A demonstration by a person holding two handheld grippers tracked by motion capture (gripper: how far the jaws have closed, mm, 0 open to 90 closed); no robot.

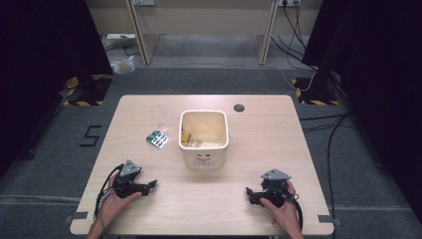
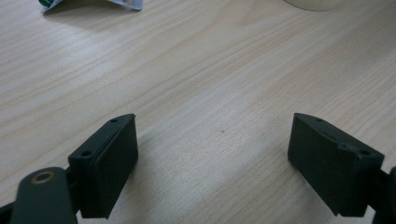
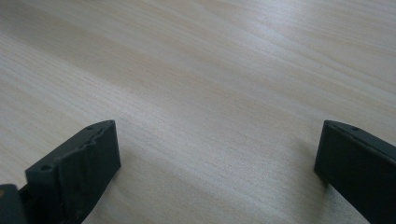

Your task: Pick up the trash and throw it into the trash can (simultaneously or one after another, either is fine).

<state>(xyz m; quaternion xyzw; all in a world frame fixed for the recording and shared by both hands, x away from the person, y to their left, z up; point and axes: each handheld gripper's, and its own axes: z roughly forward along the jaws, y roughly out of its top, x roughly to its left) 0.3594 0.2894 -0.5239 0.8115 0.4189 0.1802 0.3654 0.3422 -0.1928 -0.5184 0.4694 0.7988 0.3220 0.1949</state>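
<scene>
Left gripper (image 1: 149, 186) rests on the table (image 1: 259, 149) at the near left, jaws spread wide and empty, bare wood between them in the left gripper view. Nearest item to it: blister pack (image 1: 157, 139), lying flat ahead of that gripper, well apart from it and just left of the bin (image 1: 203, 149). Pack shows green print with pale foil edge; corner of it visible in the left gripper view (image 2: 88, 3). Judged light, thin, somewhat bendy, foil likely slick; lies flush to the wood, so best taken by pinching one short edge or sliding it first. Clear plastic cup (image 1: 159, 117) stands just behind it. Bin is cream, square, open-topped, some packaging inside. Right gripper (image 1: 250, 193) sits at the near right, jaws likewise apart, holding nothing.
</scene>
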